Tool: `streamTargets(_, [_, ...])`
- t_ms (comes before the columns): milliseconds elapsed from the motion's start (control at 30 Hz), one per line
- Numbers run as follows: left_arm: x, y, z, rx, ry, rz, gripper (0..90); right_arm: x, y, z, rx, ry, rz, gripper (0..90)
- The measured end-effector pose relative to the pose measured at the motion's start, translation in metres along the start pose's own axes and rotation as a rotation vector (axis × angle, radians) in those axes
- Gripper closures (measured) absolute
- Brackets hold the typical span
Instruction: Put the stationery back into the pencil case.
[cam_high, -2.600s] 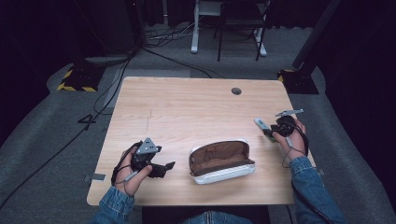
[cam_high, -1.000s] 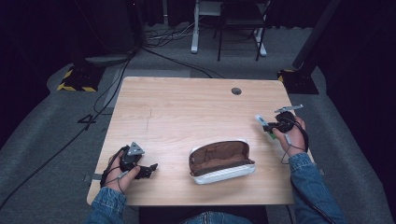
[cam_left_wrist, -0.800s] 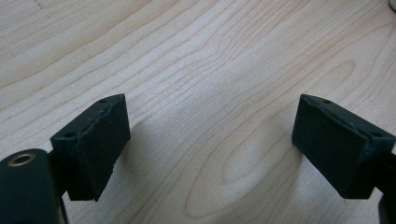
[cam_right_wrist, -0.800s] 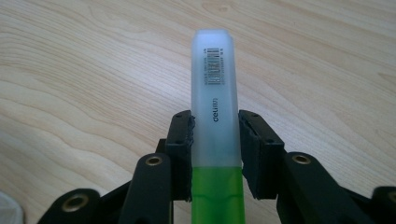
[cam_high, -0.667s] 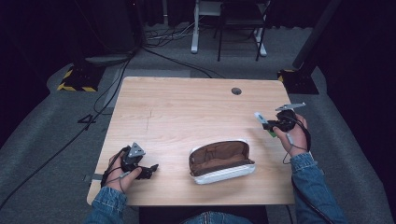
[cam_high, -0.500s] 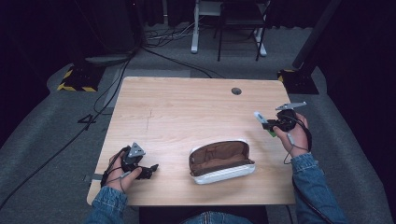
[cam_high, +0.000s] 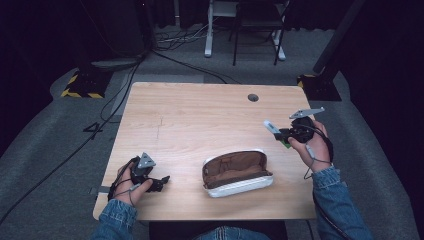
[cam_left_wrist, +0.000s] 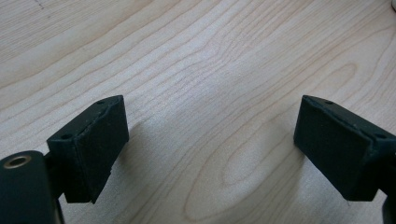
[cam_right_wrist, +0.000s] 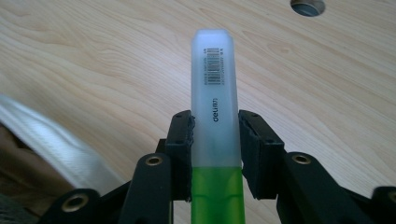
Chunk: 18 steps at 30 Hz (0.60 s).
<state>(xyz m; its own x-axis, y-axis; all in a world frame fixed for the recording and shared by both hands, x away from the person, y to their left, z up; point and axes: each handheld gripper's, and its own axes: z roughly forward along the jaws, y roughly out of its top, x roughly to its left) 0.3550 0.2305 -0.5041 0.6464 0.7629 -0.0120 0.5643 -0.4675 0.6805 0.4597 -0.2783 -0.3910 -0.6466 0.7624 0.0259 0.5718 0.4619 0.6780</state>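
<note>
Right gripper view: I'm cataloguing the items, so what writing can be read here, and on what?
"deli": on the frosted cap of the green highlighter clamped in the right gripper.
Barcode with digits, higher on the cap: too small to read.
Small mark after "deli": too blurred to read.

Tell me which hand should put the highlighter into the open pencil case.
Right. The right gripper is clamped on the green highlighter beside the pencil case; the left gripper is open on bare table.

Green highlighter (cam_right_wrist: 215, 140) (frosted cap) — brown-lined pouch (cam_high: 237, 171), pale wood table (cam_high: 200, 115)
</note>
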Motion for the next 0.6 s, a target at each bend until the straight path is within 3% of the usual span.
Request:
streamTargets(400, [0.0, 0.0, 0.0, 0.0, 0.0, 0.0, 10.3, 0.031, 0.012, -0.012, -0.008, 0.072, -0.072, 66.6])
streamTargets(600, [-0.001, 0.0, 0.001, 0.0, 0.001, -0.004, 9.8, 0.045, 0.016, -0.013, 0.0, 0.133, -0.107, 66.6])
